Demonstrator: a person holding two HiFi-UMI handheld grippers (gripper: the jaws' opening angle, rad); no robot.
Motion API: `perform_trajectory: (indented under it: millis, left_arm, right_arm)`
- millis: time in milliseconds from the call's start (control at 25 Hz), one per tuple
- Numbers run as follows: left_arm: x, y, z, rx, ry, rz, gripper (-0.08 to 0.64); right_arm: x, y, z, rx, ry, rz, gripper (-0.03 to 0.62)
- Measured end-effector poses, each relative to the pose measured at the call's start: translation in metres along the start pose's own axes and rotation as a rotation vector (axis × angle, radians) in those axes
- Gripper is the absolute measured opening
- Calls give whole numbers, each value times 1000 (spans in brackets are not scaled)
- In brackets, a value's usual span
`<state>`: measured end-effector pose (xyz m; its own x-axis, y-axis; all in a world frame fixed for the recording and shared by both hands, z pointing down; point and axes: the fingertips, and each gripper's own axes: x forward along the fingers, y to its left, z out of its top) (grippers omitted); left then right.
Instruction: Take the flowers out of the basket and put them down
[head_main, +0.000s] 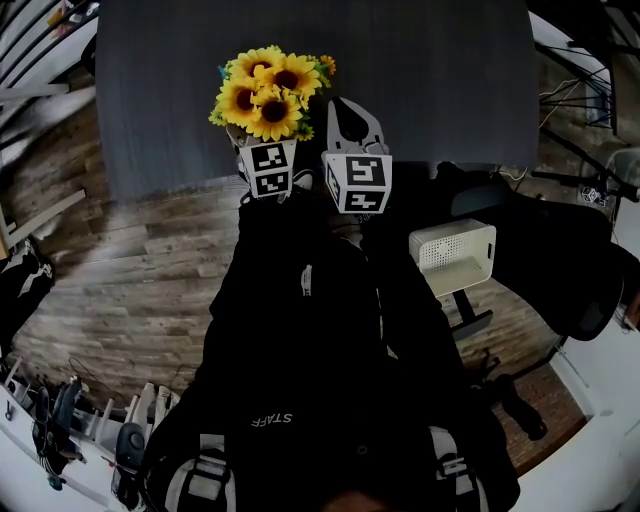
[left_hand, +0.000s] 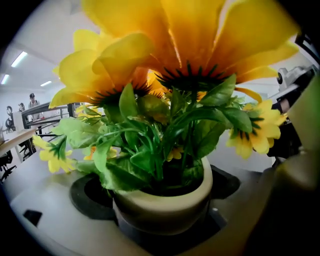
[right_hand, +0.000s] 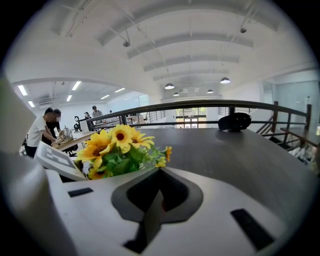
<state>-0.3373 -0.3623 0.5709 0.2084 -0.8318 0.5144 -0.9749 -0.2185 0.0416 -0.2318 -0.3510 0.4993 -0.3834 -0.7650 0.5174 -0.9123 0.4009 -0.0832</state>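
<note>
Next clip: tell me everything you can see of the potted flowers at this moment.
The flowers are a small bunch of yellow sunflowers with dark centres and green leaves, plastic-looking, standing upright in a round cream pot with a thick rim. The left hand-held gripper is clamped on the pot, one jaw on each side. In the head view the bunch shows over the near edge of the dark table; whether the pot rests on it cannot be told.

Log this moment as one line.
left gripper: shut on pot | right gripper: shut, empty | flowers: out of basket, over table edge
</note>
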Motion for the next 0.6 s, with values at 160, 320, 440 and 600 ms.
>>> perform_trajectory:
  millis: [160, 320, 440, 600]
  left_arm:
    - [-6, -2, 6, 11, -54, 4, 519]
    - [-7, -6, 6, 14, -59, -16, 562]
    - [-12, -6, 3, 9, -61, -8, 566]
    - [-27, -6, -2, 1, -56, 4, 566]
  right_arm:
    - [-6, -2, -2, 2, -1, -11, 12]
    - [-14, -4, -3, 6, -8, -25, 12]
    - [-18, -3, -5, 9, -12, -27, 12]
    - [-26, 0, -5, 8, -14, -24, 12]
